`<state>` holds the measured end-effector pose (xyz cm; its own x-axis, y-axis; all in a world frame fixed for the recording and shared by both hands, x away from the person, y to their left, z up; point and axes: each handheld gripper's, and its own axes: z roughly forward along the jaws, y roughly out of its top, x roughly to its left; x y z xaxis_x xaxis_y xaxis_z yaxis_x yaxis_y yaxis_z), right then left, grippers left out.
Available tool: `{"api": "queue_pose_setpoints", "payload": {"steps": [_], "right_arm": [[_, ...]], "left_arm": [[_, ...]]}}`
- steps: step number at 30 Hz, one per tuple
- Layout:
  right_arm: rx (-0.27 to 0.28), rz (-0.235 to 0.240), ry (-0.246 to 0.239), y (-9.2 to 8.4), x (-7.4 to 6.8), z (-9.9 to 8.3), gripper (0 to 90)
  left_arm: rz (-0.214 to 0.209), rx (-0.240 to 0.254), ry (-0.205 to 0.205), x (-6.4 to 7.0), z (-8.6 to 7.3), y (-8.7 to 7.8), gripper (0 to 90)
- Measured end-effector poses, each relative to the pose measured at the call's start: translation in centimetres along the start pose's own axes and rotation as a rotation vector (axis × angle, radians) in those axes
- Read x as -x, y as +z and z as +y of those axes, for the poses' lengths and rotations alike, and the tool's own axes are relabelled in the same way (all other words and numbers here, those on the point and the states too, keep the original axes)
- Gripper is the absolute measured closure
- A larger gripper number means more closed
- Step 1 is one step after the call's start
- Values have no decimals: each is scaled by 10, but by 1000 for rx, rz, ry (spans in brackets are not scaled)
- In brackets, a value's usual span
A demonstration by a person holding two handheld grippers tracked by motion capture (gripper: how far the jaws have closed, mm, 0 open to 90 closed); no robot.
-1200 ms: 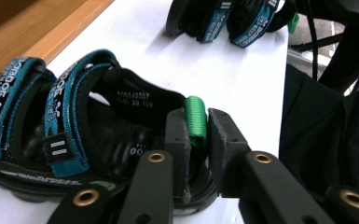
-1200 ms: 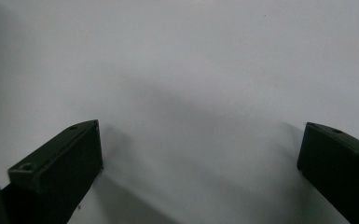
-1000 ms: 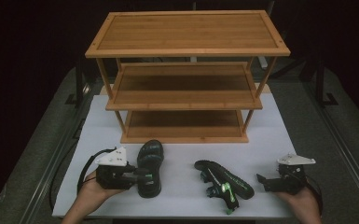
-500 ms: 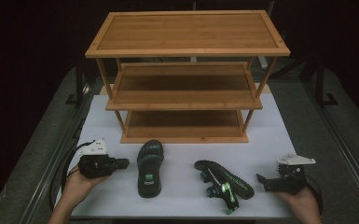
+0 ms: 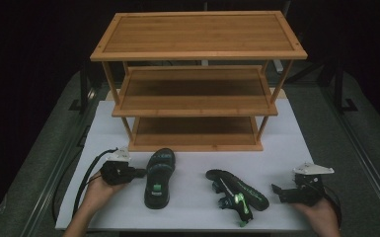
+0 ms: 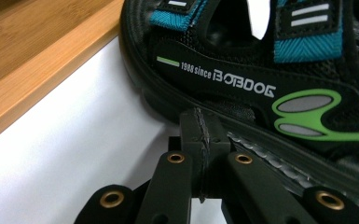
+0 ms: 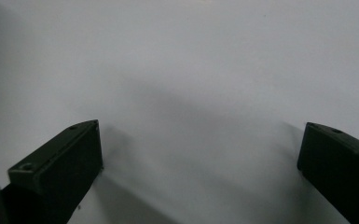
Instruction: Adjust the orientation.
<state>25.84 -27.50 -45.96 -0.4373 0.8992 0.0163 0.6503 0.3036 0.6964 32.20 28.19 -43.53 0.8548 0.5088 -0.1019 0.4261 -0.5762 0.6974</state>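
A black sandal (image 5: 159,178) with green marks lies flat on the white tabletop (image 5: 296,148) in front of the rack. In the left gripper view the sandal (image 6: 261,88) shows teal straps and white lettering. My left gripper (image 5: 141,173) lies just left of it, jaws shut with nothing between them. The left gripper's (image 6: 200,125) tips sit right at the sole's edge; whether they touch it I cannot tell. A second black and green sandal (image 5: 237,195) lies on its side to the right. My right gripper (image 5: 276,189) rests near the table's right front, open, pointing at that sandal. The right gripper (image 7: 200,149) has bare tabletop between its jaws.
A three-tier bamboo rack (image 5: 197,57) stands at the back middle of the table, its shelves bare. Its lowest board (image 6: 37,60) runs close to the first sandal. A black cable (image 5: 86,175) loops off the left gripper. Dark floor and metal rails flank the table.
The left gripper was against the sandal's left side, pulled back to the left and sank, and its tip is beside the sandal again. The sandals and right gripper have not moved.
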Motion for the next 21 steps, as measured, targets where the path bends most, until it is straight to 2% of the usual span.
{"api": "queue_pose_setpoints", "payload": {"steps": [4,6,8,11,14,16,18,21], "right_arm": [[1,0,1,0,0,0,0],[1,0,1,0,0,0,0],[1,0,2,0,0,0,0],[2,0,1,0,0,0,0],[0,0,0,0,0,0,0],[1,0,0,0,0,0,0],[0,0,0,0,0,0,0],[0,0,1,0,0,0,0]], "left_arm": [[-26,3,0,2,0,-1,900],[-20,7,10,4,1,-4,900],[-26,49,8,5,3,-13,898],[-25,104,7,5,9,-29,841],[-67,176,13,8,21,-42,776],[-87,196,25,13,31,-44,706],[-102,182,45,17,40,-39,638],[-132,156,69,21,49,-26,609]]}}
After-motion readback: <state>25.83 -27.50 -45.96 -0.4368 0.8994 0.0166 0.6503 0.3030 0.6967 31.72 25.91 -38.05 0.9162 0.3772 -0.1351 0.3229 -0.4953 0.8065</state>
